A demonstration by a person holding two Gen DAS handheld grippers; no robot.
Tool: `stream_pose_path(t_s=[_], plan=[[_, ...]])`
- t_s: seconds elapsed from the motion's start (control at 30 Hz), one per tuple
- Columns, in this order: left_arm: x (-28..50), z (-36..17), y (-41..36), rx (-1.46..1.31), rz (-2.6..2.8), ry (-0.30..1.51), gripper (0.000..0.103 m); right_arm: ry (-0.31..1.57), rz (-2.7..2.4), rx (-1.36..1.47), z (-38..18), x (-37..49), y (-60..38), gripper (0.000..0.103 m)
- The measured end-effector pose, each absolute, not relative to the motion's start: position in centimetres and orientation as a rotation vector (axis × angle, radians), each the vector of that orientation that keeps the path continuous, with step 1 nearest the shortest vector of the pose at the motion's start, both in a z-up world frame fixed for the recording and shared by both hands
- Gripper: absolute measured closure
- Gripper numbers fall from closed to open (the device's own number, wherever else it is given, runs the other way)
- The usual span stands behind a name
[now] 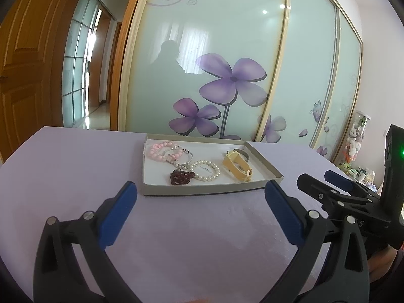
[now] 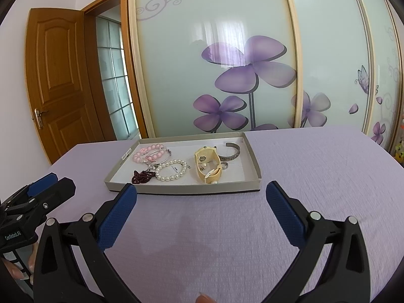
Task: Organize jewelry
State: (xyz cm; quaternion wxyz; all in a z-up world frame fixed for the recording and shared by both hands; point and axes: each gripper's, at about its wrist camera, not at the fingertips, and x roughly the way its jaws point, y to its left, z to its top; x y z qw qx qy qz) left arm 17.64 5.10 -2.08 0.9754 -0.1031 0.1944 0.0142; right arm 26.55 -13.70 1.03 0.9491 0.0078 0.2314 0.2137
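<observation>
Jewelry is seen gathered in a shallow grey cardboard tray (image 2: 252, 156) lying on the lilac bedspread (image 2: 315, 176), straight ahead of both grippers and apart from them. The tray's long axis runs left to right across both views, its near wall facing the jaws.

Largest first, as laid out in the tray:
- cream watch with a wide strap (image 2: 208, 164), standing on edge right of centre, strap looped toward the near wall;
- pink bead bracelet (image 2: 149, 152) at the far left, with a thin silver bangle (image 2: 164, 157) lying over it;
- white pearl bracelet (image 2: 171, 170) in the middle, flat;
- silver cuff (image 2: 231, 151) behind the watch, open side up;
- dark red bead strand (image 2: 142, 176) bunched by the near left corner;
- small ring (image 2: 224, 166), touching the watch strap.

The right gripper (image 2: 201, 197) is held with jaws spread wide and empty, its left pad near the tray's near wall. The left gripper (image 1: 201, 195) is likewise released, nothing between the pads, the tray framed between them. Each gripper shows at the edge of the other's view. The watch and cuff are judged nearer the right hand, the pink and red beads nearer the left.

Surface: textured cloth, likely soft, so the tray may slide if pushed. Behind it stand sliding wardrobe doors (image 2: 227, 50) printed with purple flowers, and a wooden door (image 2: 58, 75) open at left.
</observation>
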Motion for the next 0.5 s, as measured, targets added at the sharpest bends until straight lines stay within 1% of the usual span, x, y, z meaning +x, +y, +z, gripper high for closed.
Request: stream_pose_path(t_s=[0.5], plan=[[17.69, -2.07, 5.13, -0.208, 0.031, 0.393, 0.002, 0.466, 0.436, 0.019, 1.14, 26.42, -13.73, 0.001]])
